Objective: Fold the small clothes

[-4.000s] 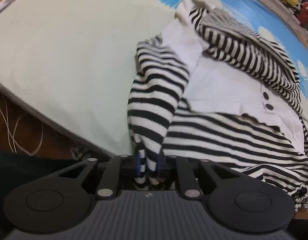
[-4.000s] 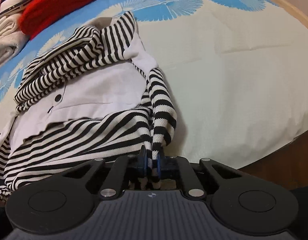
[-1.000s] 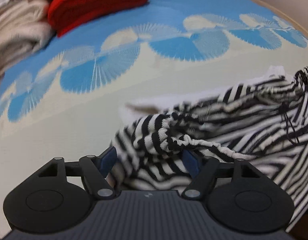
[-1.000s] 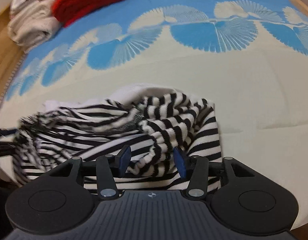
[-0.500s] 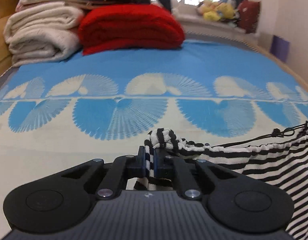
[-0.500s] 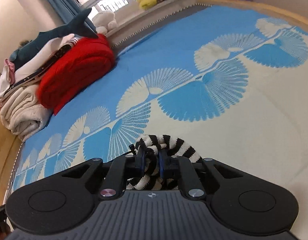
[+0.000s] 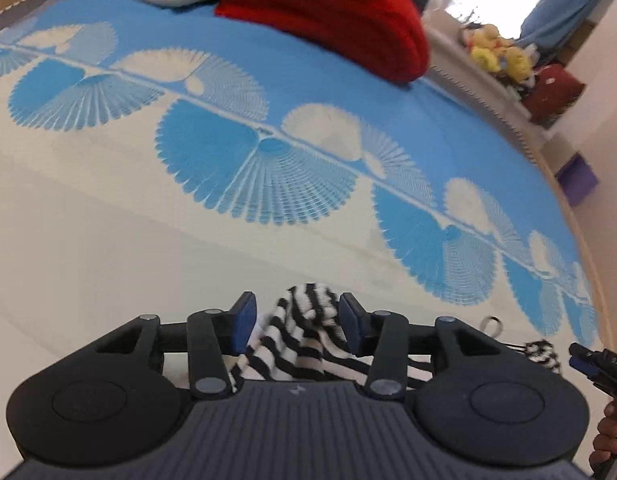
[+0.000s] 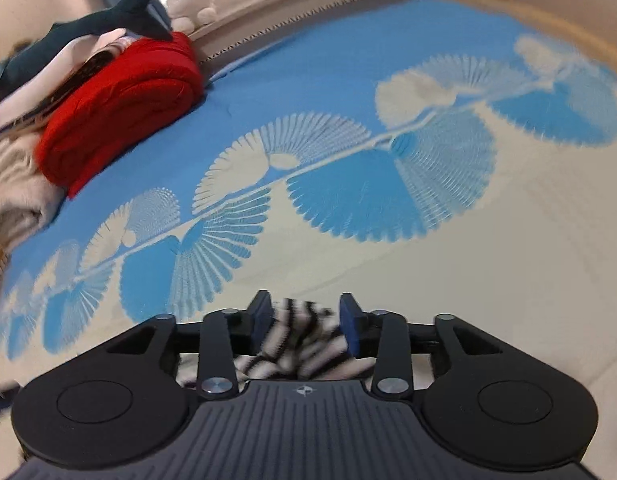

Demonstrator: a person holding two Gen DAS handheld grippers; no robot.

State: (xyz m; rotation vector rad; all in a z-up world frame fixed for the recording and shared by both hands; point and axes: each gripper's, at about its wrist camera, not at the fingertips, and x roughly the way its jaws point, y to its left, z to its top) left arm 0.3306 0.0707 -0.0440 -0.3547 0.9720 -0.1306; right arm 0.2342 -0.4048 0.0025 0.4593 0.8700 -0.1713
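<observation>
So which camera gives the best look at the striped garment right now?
The left wrist view: the striped garment is sharp between the open left tongs, trailing right toward its drawstring. The right wrist view shows only a blurred bunch between the open right tongs.

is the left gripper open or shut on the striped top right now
Open. The left gripper has its blue pads apart, with the striped top bunched loosely between them.

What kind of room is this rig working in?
Likely a bedroom, on a bed. The blue-and-cream fan-print bedspread fills both views, a folded red blanket sits on stacked linens, and plush toys, including a shark, sit by the window.
</observation>
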